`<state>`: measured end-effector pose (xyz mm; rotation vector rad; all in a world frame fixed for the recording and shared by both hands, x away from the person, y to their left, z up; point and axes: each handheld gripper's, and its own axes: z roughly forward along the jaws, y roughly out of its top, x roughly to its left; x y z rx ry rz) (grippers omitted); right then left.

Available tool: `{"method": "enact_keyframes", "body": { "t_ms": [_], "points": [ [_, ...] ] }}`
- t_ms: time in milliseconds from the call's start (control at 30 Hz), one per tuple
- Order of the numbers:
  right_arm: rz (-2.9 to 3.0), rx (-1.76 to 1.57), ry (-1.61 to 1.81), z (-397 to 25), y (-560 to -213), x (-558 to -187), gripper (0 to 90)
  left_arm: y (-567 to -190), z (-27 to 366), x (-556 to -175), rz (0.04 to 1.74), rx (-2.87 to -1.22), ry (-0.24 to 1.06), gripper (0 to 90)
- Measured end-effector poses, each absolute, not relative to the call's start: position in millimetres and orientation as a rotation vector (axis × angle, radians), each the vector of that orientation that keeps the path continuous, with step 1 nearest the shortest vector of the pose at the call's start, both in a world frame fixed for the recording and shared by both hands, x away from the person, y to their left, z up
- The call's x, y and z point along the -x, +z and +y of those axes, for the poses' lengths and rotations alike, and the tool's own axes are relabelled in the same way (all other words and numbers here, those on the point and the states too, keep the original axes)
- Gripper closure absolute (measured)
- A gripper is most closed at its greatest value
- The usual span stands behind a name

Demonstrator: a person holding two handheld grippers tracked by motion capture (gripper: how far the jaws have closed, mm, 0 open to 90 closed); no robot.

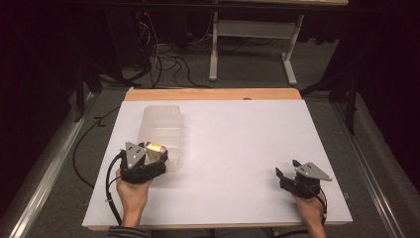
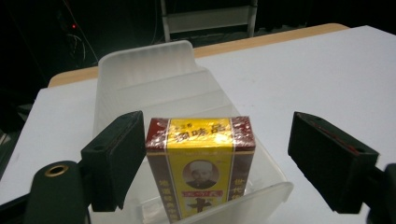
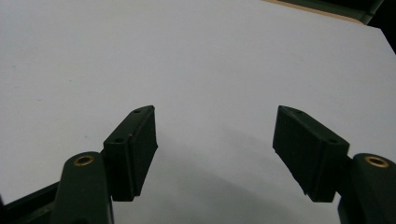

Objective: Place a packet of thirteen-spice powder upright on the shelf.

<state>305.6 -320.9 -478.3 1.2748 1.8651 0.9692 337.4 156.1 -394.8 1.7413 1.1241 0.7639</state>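
A small yellow and maroon box (image 2: 201, 158) with a portrait on its face stands upright in the near end of a translucent plastic container (image 2: 154, 74). The container (image 1: 161, 124) lies on the left half of the white table (image 1: 237, 144), and the box (image 1: 154, 147) shows at its near end. My left gripper (image 2: 217, 140) is open, one jaw on each side of the box. Its left jaw is close to the box and its right jaw stands well apart. My right gripper (image 1: 287, 167) is open above bare table at the near right, nothing between its jaws (image 3: 215, 126).
The table's wooden far edge (image 1: 213, 94) runs across the back. Beyond it on the floor lie tangled cables (image 1: 168, 62), and a white-legged frame (image 1: 252, 29) stands there. Dark surroundings flank both sides of the table.
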Motion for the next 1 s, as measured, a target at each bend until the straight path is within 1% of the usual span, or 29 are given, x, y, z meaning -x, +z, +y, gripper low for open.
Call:
{"method": "enact_keyframes", "body": {
  "t_ms": [267, 433, 1000],
  "points": [
    [1.857, -1.276, 0.977, -321, -479, -305, 30.8, -385, 146, -334, 1.073, -1.751, 0.762, 19.7],
    [1.858, -1.276, 0.977, -321, -479, -305, 30.8, -381, 131, -332, 1.016, -1.781, 0.741, 20.1],
    [1.863, -1.276, 0.975, -321, -478, -306, 30.8, -385, 91, -331, 0.898, -1.844, 0.629, 21.8]
  ]
}}
